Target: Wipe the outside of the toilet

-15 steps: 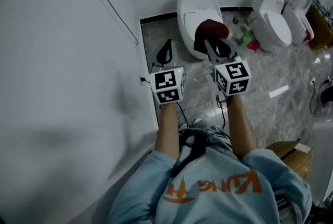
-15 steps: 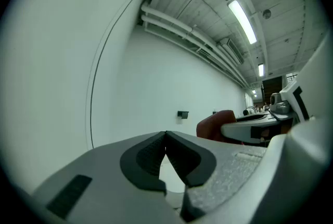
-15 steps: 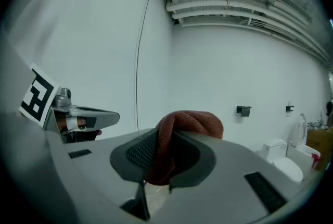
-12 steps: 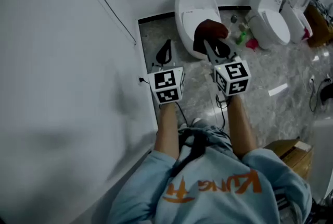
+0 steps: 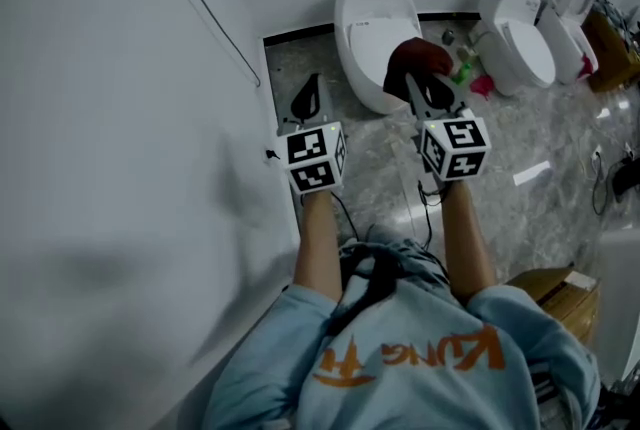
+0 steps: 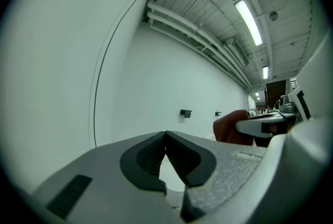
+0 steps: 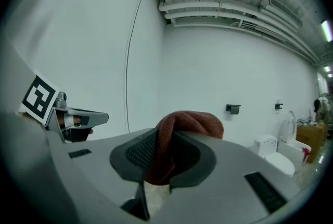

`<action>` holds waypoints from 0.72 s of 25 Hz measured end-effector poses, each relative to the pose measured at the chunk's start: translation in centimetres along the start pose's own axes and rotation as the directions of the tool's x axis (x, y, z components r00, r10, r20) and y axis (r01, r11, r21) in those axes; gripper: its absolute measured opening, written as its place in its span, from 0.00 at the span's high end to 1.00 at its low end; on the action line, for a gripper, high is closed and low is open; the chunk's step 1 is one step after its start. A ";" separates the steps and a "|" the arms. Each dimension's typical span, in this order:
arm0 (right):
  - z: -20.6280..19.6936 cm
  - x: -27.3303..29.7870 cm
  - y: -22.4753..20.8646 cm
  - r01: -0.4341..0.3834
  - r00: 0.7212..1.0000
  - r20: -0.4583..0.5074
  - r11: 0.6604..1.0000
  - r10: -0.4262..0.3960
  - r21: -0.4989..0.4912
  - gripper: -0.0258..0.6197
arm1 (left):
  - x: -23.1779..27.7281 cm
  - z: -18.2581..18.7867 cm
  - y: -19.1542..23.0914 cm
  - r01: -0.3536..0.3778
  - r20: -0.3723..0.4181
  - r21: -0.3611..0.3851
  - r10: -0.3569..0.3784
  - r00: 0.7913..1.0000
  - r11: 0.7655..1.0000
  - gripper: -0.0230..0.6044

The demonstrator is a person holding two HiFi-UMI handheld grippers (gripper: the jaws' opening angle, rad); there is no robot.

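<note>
A white toilet (image 5: 372, 23) with its lid down stands against the back wall. My right gripper (image 5: 425, 90) is shut on a red-brown cloth (image 5: 418, 58), which shows over the toilet's right front side; whether it touches I cannot tell. In the right gripper view the cloth (image 7: 183, 123) bulges up out of my right gripper (image 7: 160, 151). My left gripper (image 5: 305, 100) hangs over the floor left of the toilet, jaws shut on nothing. In the left gripper view its tips (image 6: 165, 135) meet, with the cloth (image 6: 231, 126) off to the right.
Two more white toilets (image 5: 520, 38) (image 5: 575, 8) stand to the right, with small green and pink bottles (image 5: 468, 74) on the floor between. A white wall (image 5: 120, 118) runs close along the left. A cardboard box (image 5: 560, 293) sits at the lower right.
My right gripper and the cloth have shifted a little to the right along the toilet. My left gripper has drifted slightly left and away from me.
</note>
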State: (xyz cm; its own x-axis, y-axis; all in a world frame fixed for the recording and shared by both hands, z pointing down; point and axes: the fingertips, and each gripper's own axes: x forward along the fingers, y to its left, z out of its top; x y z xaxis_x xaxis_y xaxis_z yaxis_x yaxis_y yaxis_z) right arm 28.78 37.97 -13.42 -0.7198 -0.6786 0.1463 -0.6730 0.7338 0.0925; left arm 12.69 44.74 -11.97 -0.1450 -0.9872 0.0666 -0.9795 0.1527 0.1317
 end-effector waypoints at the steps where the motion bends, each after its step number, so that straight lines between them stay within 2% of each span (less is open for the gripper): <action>1: 0.2 0.0 -0.2 0.003 1.000 0.001 1.000 -0.003 0.001 0.85 | 0.0 -0.1 0.3 -0.005 -0.006 -0.004 0.005 1.000 1.000 0.97; 8: 1.0 0.8 -0.5 -0.003 1.000 0.014 1.000 0.003 -0.013 0.85 | 0.2 -0.3 2.5 -0.051 -0.003 -0.028 0.051 0.999 0.998 0.97; 13: 0.7 3.1 -1.6 -0.001 1.000 0.006 1.000 0.001 -0.008 0.85 | 2.7 -0.5 3.0 -0.044 -0.012 -0.028 0.044 0.999 0.999 0.97; 15: 0.4 4.2 -2.5 0.001 1.000 0.003 1.000 -0.001 -0.005 0.85 | 4.1 -0.6 3.1 -0.046 -0.020 -0.011 0.046 0.999 0.999 0.97; 18: 0.4 6.3 -5.1 0.020 1.000 0.007 1.000 -0.020 0.010 0.85 | 6.6 -0.1 2.7 -0.048 -0.025 0.066 0.050 0.998 0.997 0.97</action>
State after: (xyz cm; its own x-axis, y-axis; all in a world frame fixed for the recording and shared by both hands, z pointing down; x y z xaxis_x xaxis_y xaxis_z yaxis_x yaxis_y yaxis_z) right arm 27.59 29.92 -13.33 -0.7076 -0.6931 0.1378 -0.6887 0.7200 0.0853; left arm 9.07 38.69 -11.03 -0.1903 -0.9768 0.0980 -0.9784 0.1969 0.0623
